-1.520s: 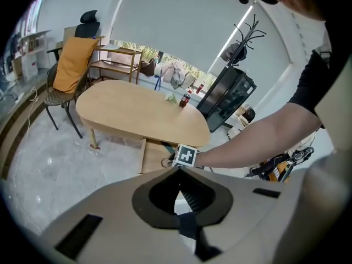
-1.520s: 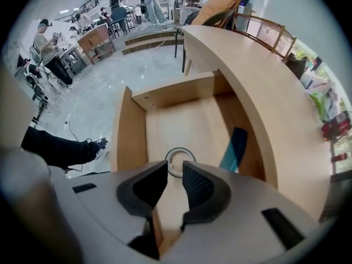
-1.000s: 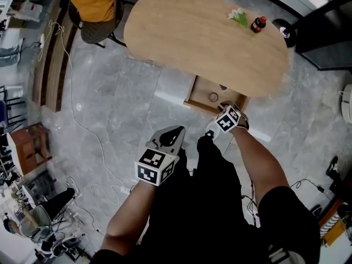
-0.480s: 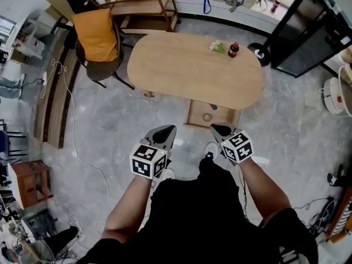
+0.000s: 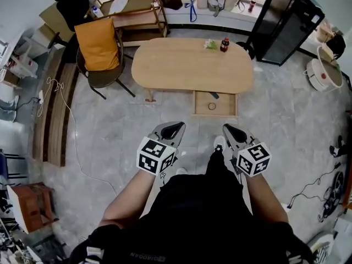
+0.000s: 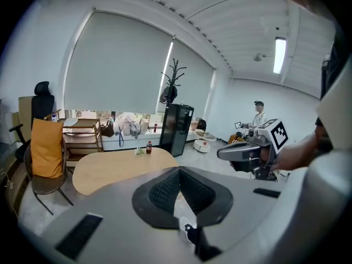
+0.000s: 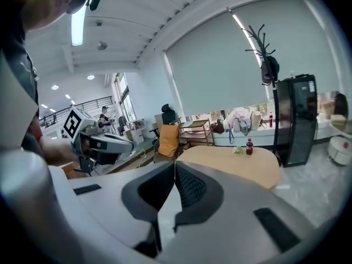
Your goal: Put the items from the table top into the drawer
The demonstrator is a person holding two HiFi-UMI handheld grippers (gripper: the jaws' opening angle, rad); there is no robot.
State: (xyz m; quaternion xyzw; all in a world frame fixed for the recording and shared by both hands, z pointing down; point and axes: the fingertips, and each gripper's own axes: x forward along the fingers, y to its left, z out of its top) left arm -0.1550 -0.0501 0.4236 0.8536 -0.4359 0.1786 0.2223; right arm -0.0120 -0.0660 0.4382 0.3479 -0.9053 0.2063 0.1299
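Wooden oval worktop (image 5: pixel 181 65) carries at its far edge a small dark bottle (image 5: pixel 224 44) with red cap, beside a pale green bunch (image 5: pixel 210 45). Left gripper (image 5: pixel 176 127) and right gripper (image 5: pixel 227 129) hang well away, jaws pressed together, empty.

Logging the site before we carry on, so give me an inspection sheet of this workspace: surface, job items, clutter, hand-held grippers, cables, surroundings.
Surface: oval wooden table, mostly bare.
Job's things: bottle and small green bunch at the table's far edge; drawer open, with a ring-shaped item and a dark item inside.
Clutter: nothing seen on the table besides those.
Grippers: left hand-held gripper and right hand-held gripper both shut, empty, short of the table.
Cables: white cable trails across the floor at left.
Surroundings: chair with orange cover, wooden shelf, black cabinet.
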